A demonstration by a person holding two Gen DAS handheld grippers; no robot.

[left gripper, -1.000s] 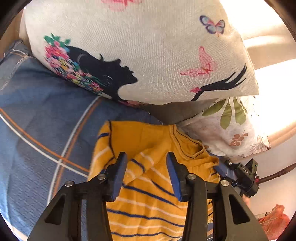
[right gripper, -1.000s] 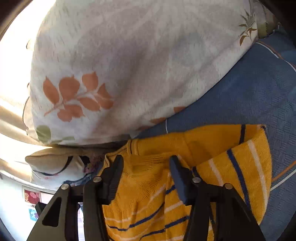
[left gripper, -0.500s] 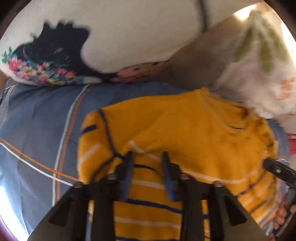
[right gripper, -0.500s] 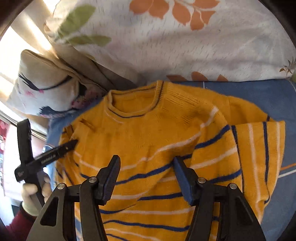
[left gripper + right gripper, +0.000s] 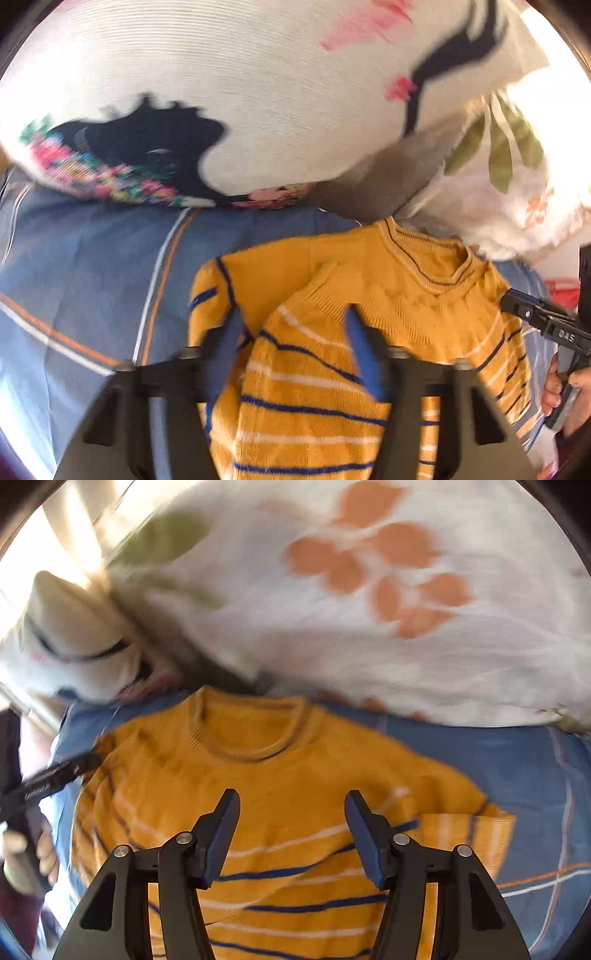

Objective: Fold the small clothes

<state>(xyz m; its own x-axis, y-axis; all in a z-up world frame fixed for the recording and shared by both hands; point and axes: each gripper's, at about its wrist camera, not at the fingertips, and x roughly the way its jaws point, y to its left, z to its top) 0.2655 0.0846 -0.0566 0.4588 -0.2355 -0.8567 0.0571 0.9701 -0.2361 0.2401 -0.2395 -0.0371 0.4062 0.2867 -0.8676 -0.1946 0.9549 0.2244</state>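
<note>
A small yellow sweater (image 5: 388, 302) with blue and white stripes lies flat on a blue plaid bedsheet (image 5: 92, 280), its round collar (image 5: 247, 734) pointing to 12 o'clock toward the pillows. In the left wrist view the left gripper (image 5: 293, 354) hovers over the sweater with its jaws spread wide and nothing between them; its blue pads (image 5: 360, 354) are smeared by motion blur. The right gripper (image 5: 291, 834) is likewise wide open and empty above the striped chest. A sleeve (image 5: 469, 834) lies folded in at 3 o'clock. The hem is cut off at 6 o'clock behind the gripper bodies. A butterfly-print pillow (image 5: 258, 92) and a leaf-print pillow (image 5: 369, 609) fill 12 o'clock, both blurred. The other gripper shows only partly at each frame's edge.
</note>
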